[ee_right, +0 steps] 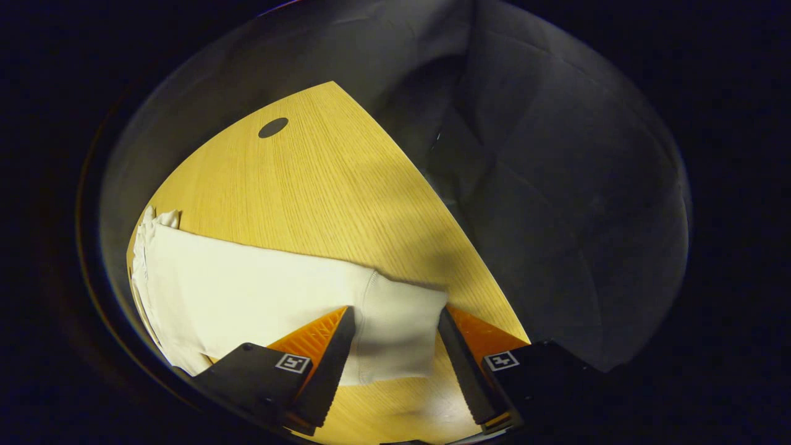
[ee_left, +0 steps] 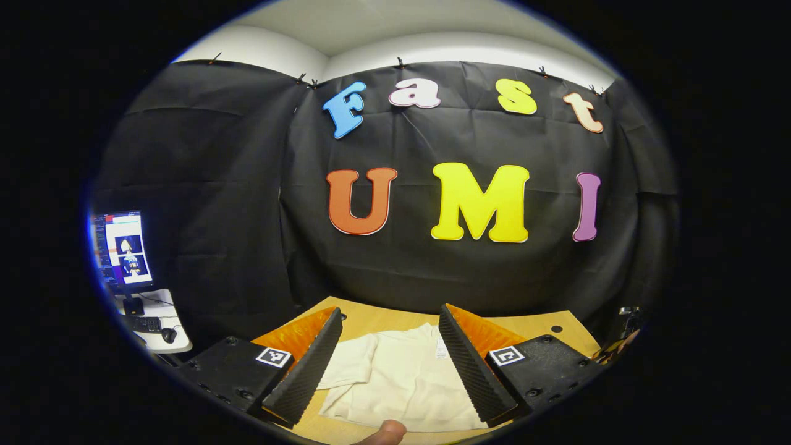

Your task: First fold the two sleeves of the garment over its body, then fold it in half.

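- Leftmost, in the left gripper view, a monitor [ee_left: 123, 250] stands on a small side table [ee_left: 162, 330] with a keyboard [ee_left: 143, 324] and mouse [ee_left: 169, 335], well apart from the work.
- Next, the left gripper [ee_left: 392, 358] hangs above the bench [ee_left: 377, 318] with its jaws spread wide and nothing between them; it is released.
- Between and beyond those fingers the cream garment [ee_left: 401, 377] lies flat on the bench, a sleeve [ee_left: 349, 361] spread out to its left side and a label [ee_left: 441, 349] at the neck.
- A fingertip [ee_left: 386, 431] pokes in at the bottom edge.
- Moving to the right gripper view, the garment [ee_right: 247, 296] stretches across the bench [ee_right: 296, 185], and its other sleeve [ee_right: 395, 327] lies straight out from the body, not folded over.
- The right gripper [ee_right: 392, 346] straddles that sleeve near the cuff, jaws apart on either side; I judge it released, not yet pinching the cloth, though contact is hard to tell.
- As for progress: both sleeves lie out to the sides and the body lies open, so both sleeve folds and the halving are left to do.
- The garment's hem and lower body are cut off by the fingers and the view's edge.
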